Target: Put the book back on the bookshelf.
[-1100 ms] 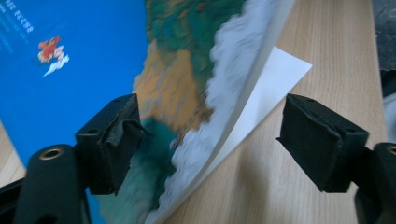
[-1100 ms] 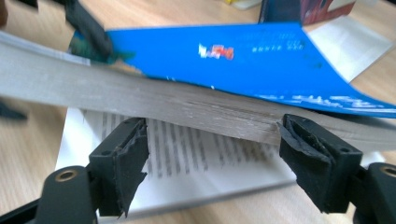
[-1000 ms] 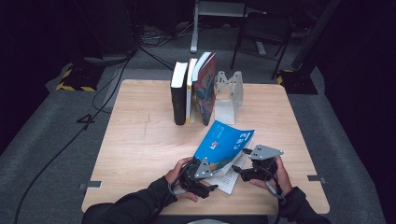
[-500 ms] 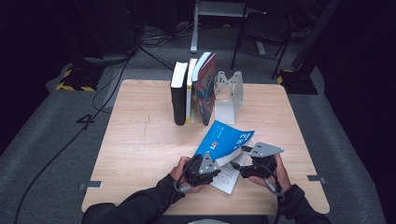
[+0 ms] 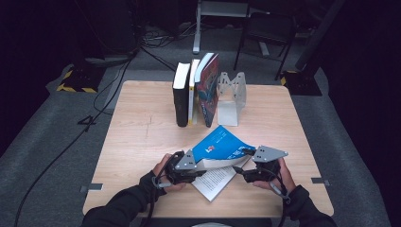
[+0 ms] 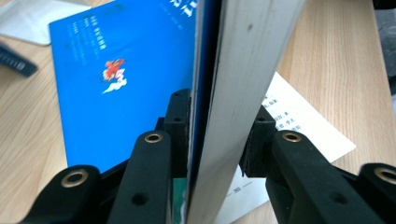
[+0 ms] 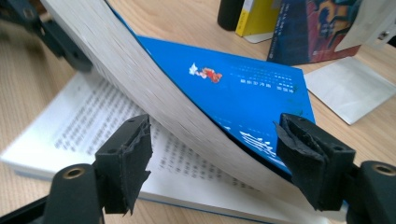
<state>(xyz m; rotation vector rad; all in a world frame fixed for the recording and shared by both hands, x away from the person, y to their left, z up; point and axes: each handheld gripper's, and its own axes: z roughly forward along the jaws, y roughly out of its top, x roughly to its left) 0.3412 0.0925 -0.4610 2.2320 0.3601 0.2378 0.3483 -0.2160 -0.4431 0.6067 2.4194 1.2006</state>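
Dark studio floor all around, cables trailing off, and a pale wooden tabletop (image 5: 142, 123) in the middle of it. Up at the back, a row of upright books (image 5: 196, 90) leans against a white bookend (image 5: 231, 97). Near the front edge lies the blue paperback (image 5: 222, 144), half open, with its bottom pages flat on the wood. The left claw (image 6: 217, 140) is clamped on the lifted cover and a thick block of pages, jaws pinching from both sides. The right claw (image 7: 215, 163) stands with its jaws apart, straddling the curved fan of pages without gripping it. Risk here, I'd say: that bowed block is under spring, so if the left grip loosens the pages snap shut. Pull too hard and the cover could crease or the whole book slide across the wood.
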